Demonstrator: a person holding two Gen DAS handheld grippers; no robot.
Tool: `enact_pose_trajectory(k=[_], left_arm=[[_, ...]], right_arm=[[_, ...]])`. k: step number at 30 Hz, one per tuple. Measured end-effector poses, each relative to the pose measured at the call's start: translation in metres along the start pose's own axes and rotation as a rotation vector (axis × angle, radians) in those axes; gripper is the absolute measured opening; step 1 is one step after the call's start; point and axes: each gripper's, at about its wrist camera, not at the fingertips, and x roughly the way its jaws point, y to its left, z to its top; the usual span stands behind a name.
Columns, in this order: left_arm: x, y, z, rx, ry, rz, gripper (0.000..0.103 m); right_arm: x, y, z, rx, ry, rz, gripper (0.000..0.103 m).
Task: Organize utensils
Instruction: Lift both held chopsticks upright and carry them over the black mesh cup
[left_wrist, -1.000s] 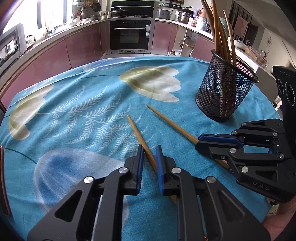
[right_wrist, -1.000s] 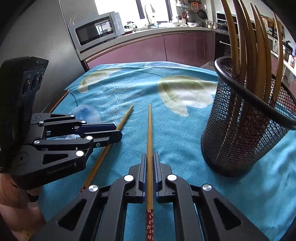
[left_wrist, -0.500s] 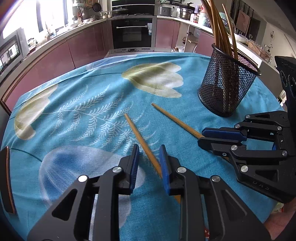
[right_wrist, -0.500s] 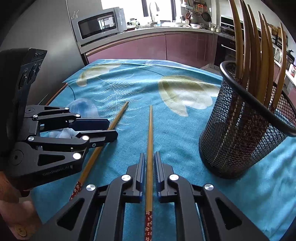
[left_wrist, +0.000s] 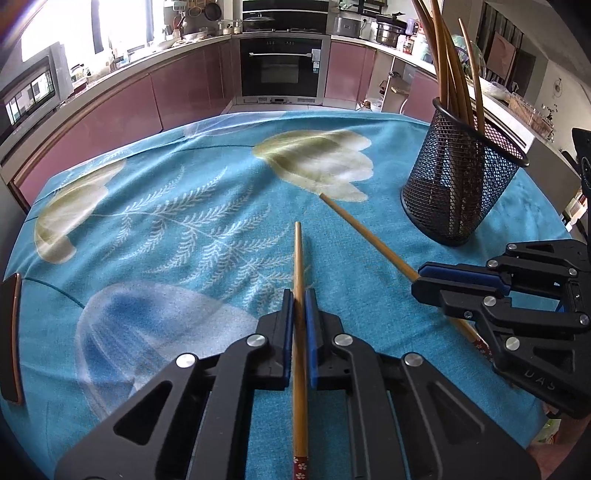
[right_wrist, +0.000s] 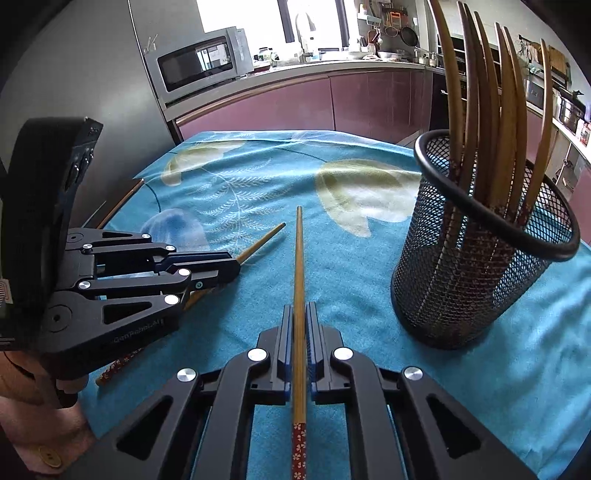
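Note:
Two wooden chopsticks with red patterned ends lie low over a blue flowered tablecloth (left_wrist: 184, 184). One chopstick (left_wrist: 298, 254) runs straight out between the blue pads of my left gripper (left_wrist: 299, 295), whose jaws are closing tight on it. The other chopstick (right_wrist: 298, 251) is pinched in my right gripper (right_wrist: 300, 310), which is shut on it. Each gripper shows in the other's view: the right gripper (left_wrist: 421, 280) at the right, the left gripper (right_wrist: 234, 267) at the left. A black mesh holder (right_wrist: 480, 277) with several chopsticks stands to the right.
The mesh holder (left_wrist: 461, 192) sits near the table's far right edge. A dark flat thing with a copper rim (left_wrist: 11, 332) lies at the left edge. Kitchen cabinets and an oven (left_wrist: 280, 70) lie beyond. A person's hand (right_wrist: 37, 406) holds the left gripper.
My left gripper's jaws, apart around the chopstick before, have closed on it, and the stick now lines up with the fingers. The right gripper keeps its chopstick.

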Motion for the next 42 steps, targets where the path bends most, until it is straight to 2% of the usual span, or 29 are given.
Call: enact_pose_trajectory(k=[11, 21, 42], left_arm=[[-0.018, -0.002, 0.003, -0.002, -0.033, -0.022, 0.007], [-0.048, -0.004, 0.011, -0.016, -0.088, -0.110, 0.007], [-0.097, -0.012, 0.025, -0.023, -0.185, -0.242, 0.007]], right_arm=[[-0.033, -0.003, -0.003, 0.018, -0.067, 0.065, 0.006], [-0.065, -0.008, -0.001, 0.040, -0.148, 0.099, 0.006], [-0.111, -0.024, 0.002, 0.070, -0.277, 0.084, 0.006]])
